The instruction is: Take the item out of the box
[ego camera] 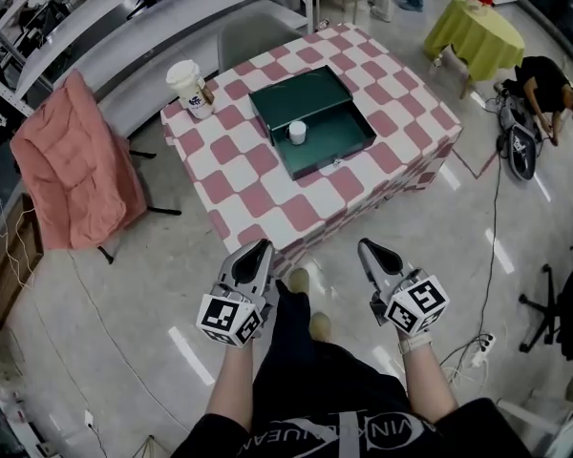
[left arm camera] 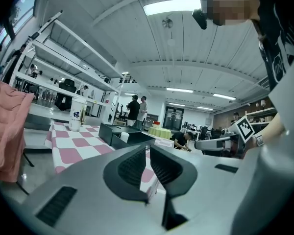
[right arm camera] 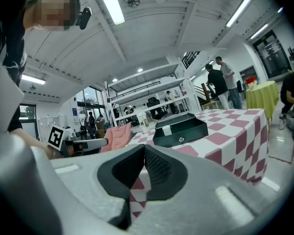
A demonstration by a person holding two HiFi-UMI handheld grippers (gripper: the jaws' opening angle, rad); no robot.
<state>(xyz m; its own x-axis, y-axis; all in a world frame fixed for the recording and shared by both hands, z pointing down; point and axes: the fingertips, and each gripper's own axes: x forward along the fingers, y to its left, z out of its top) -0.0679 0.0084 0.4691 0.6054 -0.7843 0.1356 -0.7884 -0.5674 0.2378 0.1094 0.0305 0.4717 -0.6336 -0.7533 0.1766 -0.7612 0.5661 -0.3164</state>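
Note:
A dark green box (ego camera: 311,119) lies open on the pink-and-white checked table (ego camera: 258,198). Inside it stands a small white item (ego camera: 297,132). Both grippers hang in front of the table's near edge, over the floor and well short of the box. My left gripper (ego camera: 263,247) is shut with nothing in it; so is my right gripper (ego camera: 365,247). In the left gripper view the box (left arm camera: 118,133) lies beyond the closed jaws of the left gripper (left arm camera: 148,147). In the right gripper view the box (right arm camera: 180,129) and the white item (right arm camera: 167,129) show past the right gripper (right arm camera: 144,146).
A tall white paper cup (ego camera: 189,88) stands on the table's far left corner. A chair draped in pink cloth (ego camera: 76,160) is left of the table. To the right are a yellow-covered round table (ego camera: 473,27), a crouching person (ego camera: 544,89) and floor cables (ego camera: 477,346). White shelves (ego camera: 143,17) run behind.

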